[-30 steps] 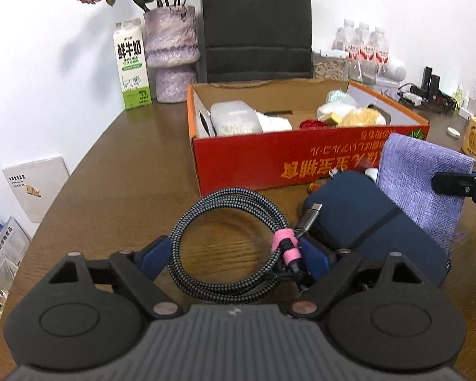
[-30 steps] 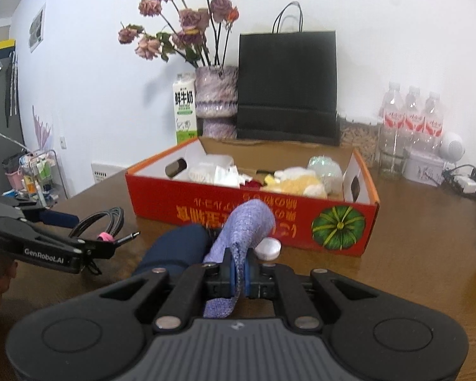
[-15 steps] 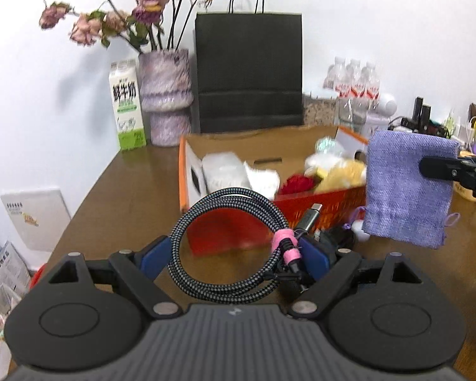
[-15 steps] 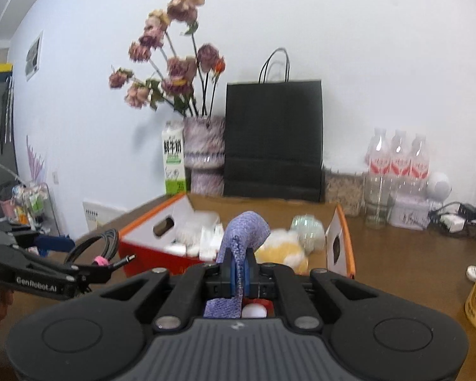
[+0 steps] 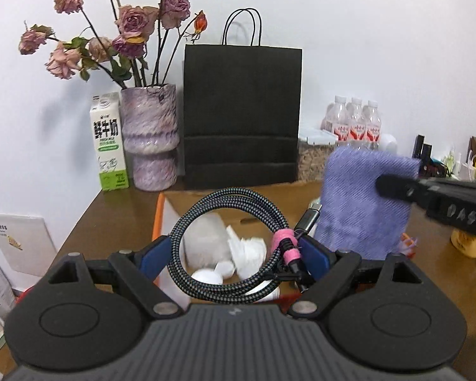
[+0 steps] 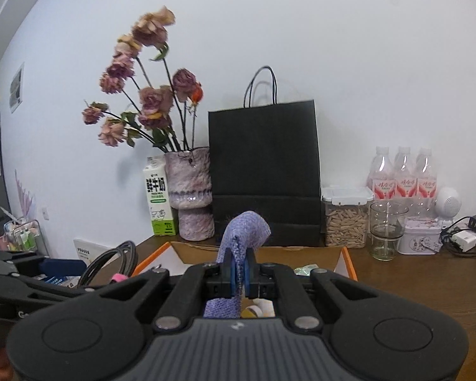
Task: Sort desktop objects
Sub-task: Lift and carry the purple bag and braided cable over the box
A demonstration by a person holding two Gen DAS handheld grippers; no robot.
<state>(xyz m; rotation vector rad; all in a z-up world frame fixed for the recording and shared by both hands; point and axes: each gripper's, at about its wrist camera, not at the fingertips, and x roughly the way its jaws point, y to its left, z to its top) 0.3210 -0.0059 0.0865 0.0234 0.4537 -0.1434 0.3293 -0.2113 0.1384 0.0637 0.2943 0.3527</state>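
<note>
The left tongs (image 5: 234, 254) grip a coiled braided cable (image 5: 228, 244) across its width, held above the open cardboard box (image 5: 161, 209). Beside them, the right tongs (image 6: 238, 273) are clenched on a purple cloth (image 6: 246, 231) hanging over the box. Behind on the counter (image 6: 412, 273) stand a black bag (image 5: 241, 117) and a vase (image 5: 149, 139).

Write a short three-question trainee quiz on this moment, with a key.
1. What does the left hand-held gripper hold?
2. True or false: the right hand-held gripper is clamped on the purple cloth.
3. What stands directly left of the black paper bag? A) milk carton B) vase of dried roses C) water bottles

Key:
1. A coiled braided cable with a pink tie.
2. True.
3. B.
</note>
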